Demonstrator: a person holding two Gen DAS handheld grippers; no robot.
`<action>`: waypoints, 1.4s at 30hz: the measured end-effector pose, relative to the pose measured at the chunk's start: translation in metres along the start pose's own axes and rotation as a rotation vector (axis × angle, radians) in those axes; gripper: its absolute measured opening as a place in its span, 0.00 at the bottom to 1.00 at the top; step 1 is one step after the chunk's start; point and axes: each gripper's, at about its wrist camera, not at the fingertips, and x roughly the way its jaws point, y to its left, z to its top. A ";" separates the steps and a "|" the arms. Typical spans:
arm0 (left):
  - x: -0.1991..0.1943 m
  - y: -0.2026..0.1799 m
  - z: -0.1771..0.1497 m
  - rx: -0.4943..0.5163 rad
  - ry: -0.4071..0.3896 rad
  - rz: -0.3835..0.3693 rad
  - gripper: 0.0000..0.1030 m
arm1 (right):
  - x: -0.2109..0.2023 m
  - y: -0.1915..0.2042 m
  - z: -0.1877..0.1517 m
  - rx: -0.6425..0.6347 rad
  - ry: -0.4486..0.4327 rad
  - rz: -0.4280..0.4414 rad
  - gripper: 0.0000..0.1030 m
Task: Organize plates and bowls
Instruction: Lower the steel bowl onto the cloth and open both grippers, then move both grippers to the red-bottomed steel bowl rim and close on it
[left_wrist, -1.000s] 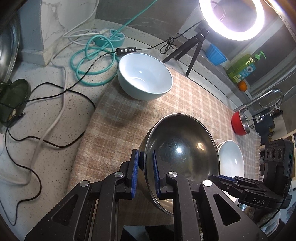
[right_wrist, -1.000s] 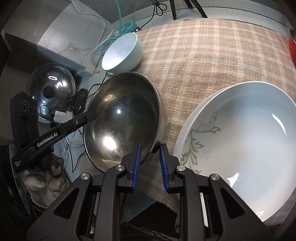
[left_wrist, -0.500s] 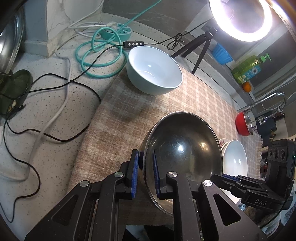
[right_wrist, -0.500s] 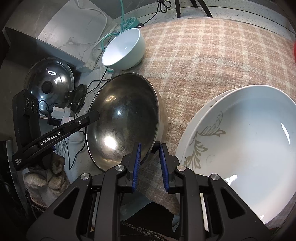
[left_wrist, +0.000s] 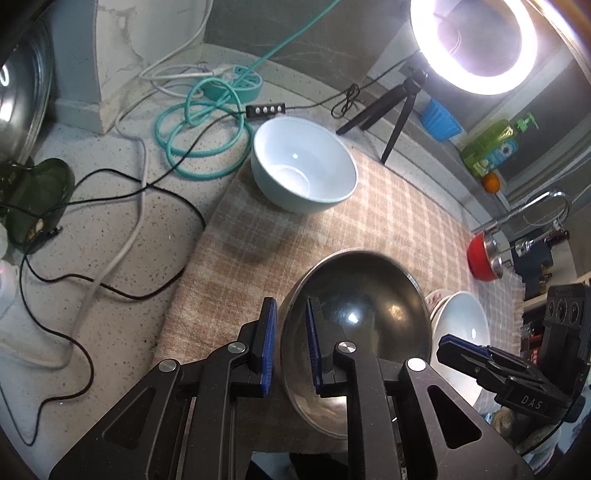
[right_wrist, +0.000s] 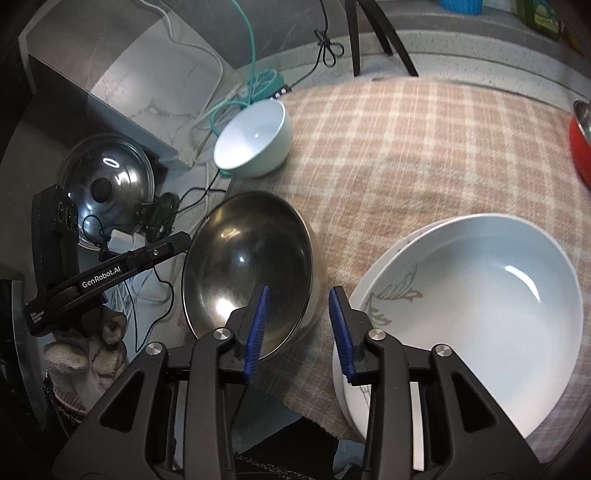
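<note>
A steel bowl (left_wrist: 364, 317) (right_wrist: 247, 266) sits on the checked cloth (left_wrist: 388, 221) near its front edge. My left gripper (left_wrist: 290, 345) straddles the bowl's left rim with its jaws slightly apart, no longer clamped. My right gripper (right_wrist: 299, 328) is open around the bowl's right rim. A large white bowl with a leaf print (right_wrist: 476, 310) (left_wrist: 463, 332) sits on a plate just right of the steel bowl. A pale blue bowl (left_wrist: 303, 162) (right_wrist: 255, 138) stands at the cloth's far left corner.
Cables and a teal cord (left_wrist: 199, 140) lie on the speckled counter to the left. A ring light on a tripod (left_wrist: 476, 40) stands behind the cloth. A red bowl (left_wrist: 484, 253) sits at the far right. A steel lid (right_wrist: 105, 181) leans at the left.
Both grippers have opened and let go of the steel bowl's rim; the right opened wide, the left only a little. The bowl now rests on the cloth.
</note>
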 end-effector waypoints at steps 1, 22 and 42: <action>-0.004 -0.001 0.002 -0.003 -0.011 -0.005 0.14 | -0.004 0.000 0.001 -0.007 -0.011 -0.004 0.35; 0.009 -0.113 0.022 0.151 -0.022 -0.168 0.26 | -0.133 -0.098 -0.013 0.089 -0.247 -0.148 0.47; 0.096 -0.276 0.044 0.345 0.109 -0.297 0.26 | -0.186 -0.253 0.007 0.288 -0.347 -0.250 0.47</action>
